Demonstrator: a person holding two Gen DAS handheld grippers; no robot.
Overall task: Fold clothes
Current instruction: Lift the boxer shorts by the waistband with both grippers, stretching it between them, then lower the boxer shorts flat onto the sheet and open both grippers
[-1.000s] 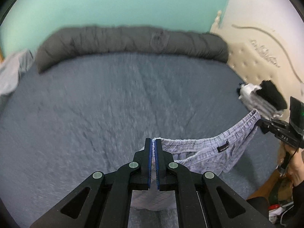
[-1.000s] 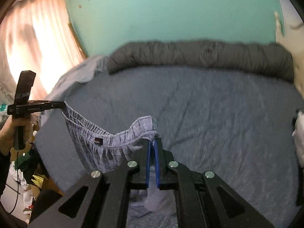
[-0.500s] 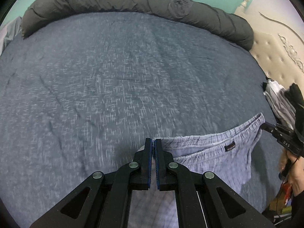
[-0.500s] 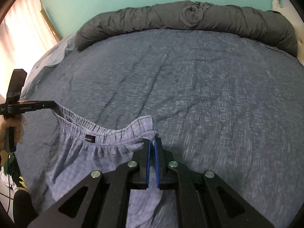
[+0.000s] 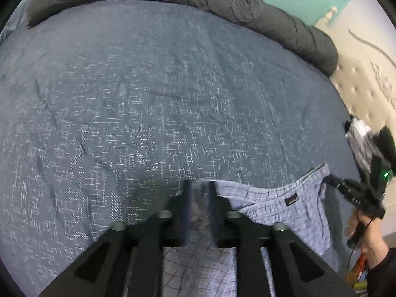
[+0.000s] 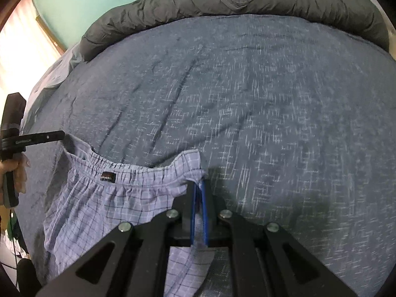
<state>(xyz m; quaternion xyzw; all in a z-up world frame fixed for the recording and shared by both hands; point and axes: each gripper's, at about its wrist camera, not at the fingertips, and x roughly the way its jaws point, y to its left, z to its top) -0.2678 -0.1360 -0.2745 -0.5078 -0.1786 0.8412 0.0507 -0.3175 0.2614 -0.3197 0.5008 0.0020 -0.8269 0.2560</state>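
- The bed (image 5: 148,99) is a wide blue-grey sheet, bare ahead of both grippers. That leaves plenty of room forward and to the left.
- A rolled grey duvet (image 6: 247,2) closes off the far edge. A headboard (image 5: 358,94) and a small pile of clothes (image 5: 358,133) bound the right side.
- The checked shorts (image 6: 99,210) lie spread at the near edge of the bed, with the waistband stretched between the two grippers.
- The left gripper (image 5: 199,198) is blurred. Its jaws stand apart, with the waistband corner between them.
- The right gripper (image 6: 198,198) has its jaws clamped on the opposite corner.
- The label (image 6: 107,176) faces up.
- Judged step: the shorts are being laid flat for a fold. The parted left jaws fit either a release or a fresh grip, and whichever comes next needs the waistband kept taut and well on the bed.
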